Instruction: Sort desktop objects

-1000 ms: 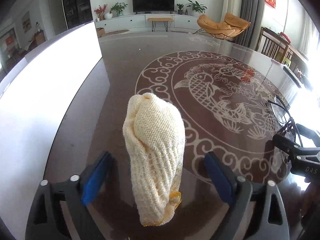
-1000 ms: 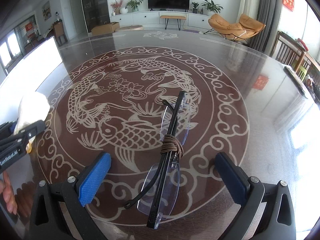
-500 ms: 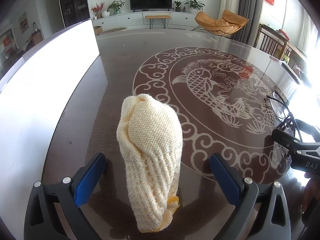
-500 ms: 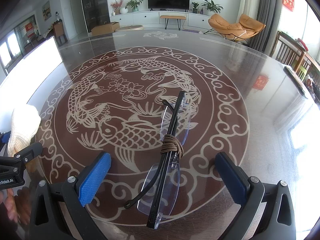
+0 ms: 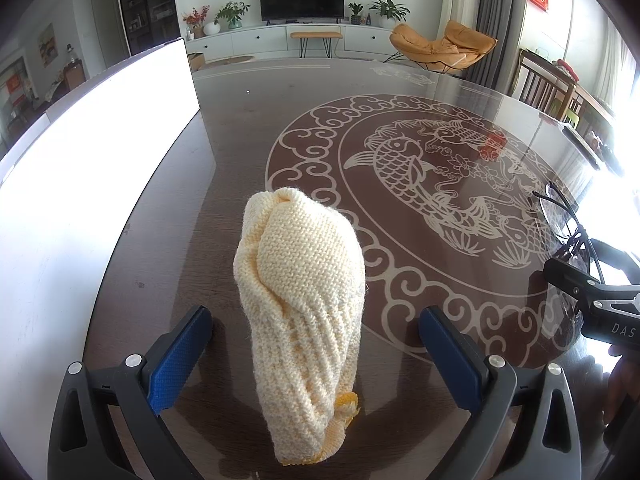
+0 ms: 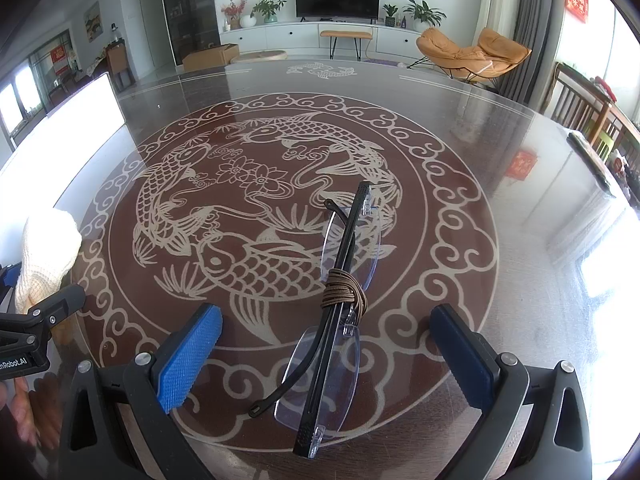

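Observation:
A rolled cream knitted cloth (image 5: 300, 312) lies lengthwise on the dark patterned table (image 5: 248, 128). My left gripper (image 5: 314, 316) is open around it, and its blue pads (image 5: 180, 352) stand clear of the cloth on both sides. Folded rimless glasses (image 6: 340, 300) with a brown cord wound around the middle lie on the fish motif. My right gripper (image 6: 326, 312) is open around them, touching neither side. The right wrist view shows the cloth (image 6: 48, 248) and the left gripper's finger (image 6: 40, 316) at its left edge.
A tall white panel (image 5: 80, 180) runs along the table's left side, close to the cloth. The right gripper's black body (image 5: 592, 300) sits at the right edge of the left wrist view. Chairs (image 6: 580, 108) stand beyond the table's far right rim.
The left gripper's jaws have spread slightly wider. In the right wrist view the cloth and left gripper have shifted down toward the near-left edge. Right gripper and glasses have not moved.

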The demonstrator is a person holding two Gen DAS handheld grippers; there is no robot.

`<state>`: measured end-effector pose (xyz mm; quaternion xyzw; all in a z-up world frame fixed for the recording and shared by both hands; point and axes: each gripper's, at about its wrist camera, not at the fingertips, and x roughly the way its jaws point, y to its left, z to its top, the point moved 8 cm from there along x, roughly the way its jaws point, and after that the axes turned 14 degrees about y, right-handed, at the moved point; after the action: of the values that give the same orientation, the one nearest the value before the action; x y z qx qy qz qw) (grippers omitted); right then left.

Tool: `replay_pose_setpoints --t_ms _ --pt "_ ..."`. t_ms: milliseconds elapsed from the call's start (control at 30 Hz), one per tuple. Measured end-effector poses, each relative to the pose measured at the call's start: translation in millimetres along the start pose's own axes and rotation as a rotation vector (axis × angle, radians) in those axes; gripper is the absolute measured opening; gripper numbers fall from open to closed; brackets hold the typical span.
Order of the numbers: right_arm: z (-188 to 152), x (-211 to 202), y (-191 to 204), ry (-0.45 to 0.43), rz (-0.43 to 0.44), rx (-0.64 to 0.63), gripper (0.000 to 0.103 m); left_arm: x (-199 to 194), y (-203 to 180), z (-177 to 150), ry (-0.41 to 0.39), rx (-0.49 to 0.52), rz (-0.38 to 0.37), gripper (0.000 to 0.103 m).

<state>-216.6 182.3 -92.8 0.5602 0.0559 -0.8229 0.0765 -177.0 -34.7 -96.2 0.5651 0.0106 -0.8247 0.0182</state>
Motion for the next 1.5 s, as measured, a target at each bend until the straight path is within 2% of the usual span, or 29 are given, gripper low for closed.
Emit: replay_pose_setpoints --t_ms 1500 --pt "0.0 0.2 -0.1 0.0 0.0 0.001 0.103 -1.8 0.7 3.9 -0.002 -0.002 0.002 0.103"
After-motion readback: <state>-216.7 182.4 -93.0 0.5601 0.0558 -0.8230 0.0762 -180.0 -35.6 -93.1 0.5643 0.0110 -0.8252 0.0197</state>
